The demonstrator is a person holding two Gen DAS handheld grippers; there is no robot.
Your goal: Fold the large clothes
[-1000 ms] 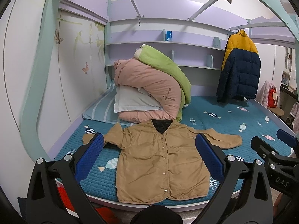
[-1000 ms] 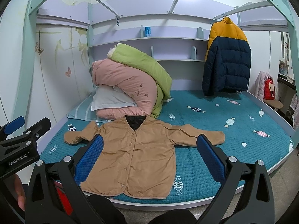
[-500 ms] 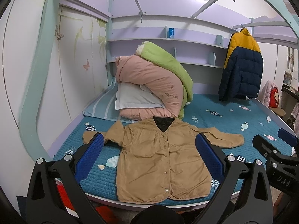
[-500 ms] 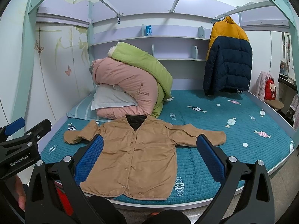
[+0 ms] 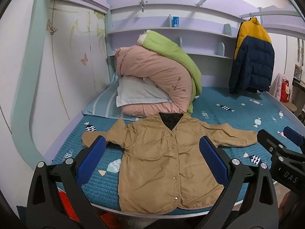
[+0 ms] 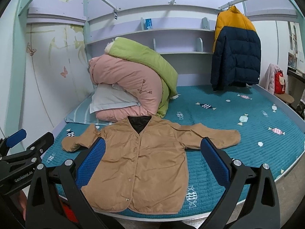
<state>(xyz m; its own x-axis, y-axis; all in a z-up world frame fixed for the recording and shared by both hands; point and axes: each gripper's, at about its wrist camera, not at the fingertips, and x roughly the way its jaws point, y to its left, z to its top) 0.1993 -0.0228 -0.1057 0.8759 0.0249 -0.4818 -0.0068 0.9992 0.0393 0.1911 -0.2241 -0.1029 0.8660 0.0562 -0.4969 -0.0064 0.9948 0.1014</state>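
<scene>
Both wrist views face the bed (image 5: 238,118) from its foot, seemingly side by side

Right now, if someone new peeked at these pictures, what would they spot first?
Probably the tan jacket, spread flat and buttoned at the front edge of the teal bed, sleeves out. Behind it sits a pile of pink and green quilts, and a yellow-and-navy puffer coat hangs at the back right. Both claws, left and right, are open, holding nothing.

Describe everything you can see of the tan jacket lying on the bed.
The tan jacket is a collarless V-neck of thin, wrinkled fabric with a dark lining at the neck. Its front is closed by a row of snaps. It lies flat, front up, sleeves spread sideways, hem at the near edge of the teal bedspread. Nothing grips it.
</scene>
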